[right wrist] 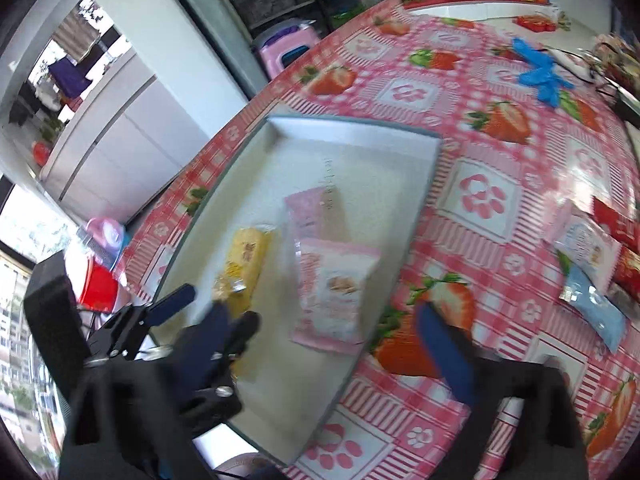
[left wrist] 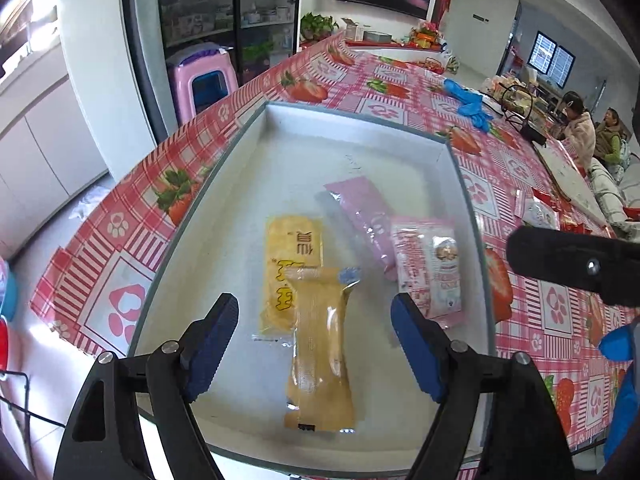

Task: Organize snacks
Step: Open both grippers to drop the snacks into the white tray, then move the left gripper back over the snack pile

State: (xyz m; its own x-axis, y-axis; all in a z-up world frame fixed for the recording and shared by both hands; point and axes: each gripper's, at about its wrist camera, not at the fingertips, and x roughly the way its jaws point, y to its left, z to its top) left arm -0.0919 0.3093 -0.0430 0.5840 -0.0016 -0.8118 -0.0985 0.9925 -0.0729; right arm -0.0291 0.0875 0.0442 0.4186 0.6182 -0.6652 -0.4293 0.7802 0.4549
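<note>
Over the shallow white tray (left wrist: 360, 136) near the counter's (left wrist: 400, 76) left edge, the left gripper (left wrist: 316, 344) is hovering with its blue-padded fingers (left wrist: 216, 344) spread wide and nothing pressed between them. Directly beneath the gap, a clear-wrapped golden pastry (left wrist: 320, 360) is lying on the tray floor, its top end overlapping a yellow snack packet (left wrist: 288, 256). Just beside these, toward the tray's right wall, a plain pink packet (left wrist: 360, 216) is lying slanted, with a pink-and-white biscuit packet (left wrist: 428, 268) partly covering its near end.

The right gripper (right wrist: 332, 344) is standing wide apart too, empty, its fingers (right wrist: 444, 352) straddling the tray's right rim: one over the tray floor, the other over the strawberry-print cloth. From this view the biscuit packet (right wrist: 334, 292) is sitting just ahead of that gripper, inside the tray.

Toward the counter's right edge, well apart from the tray, a white snack packet (right wrist: 588, 248), a light blue packet (right wrist: 596, 304) and red packets (right wrist: 620, 224) are lying loose. Blue gloves (right wrist: 540, 72) are resting near the far edge.
</note>
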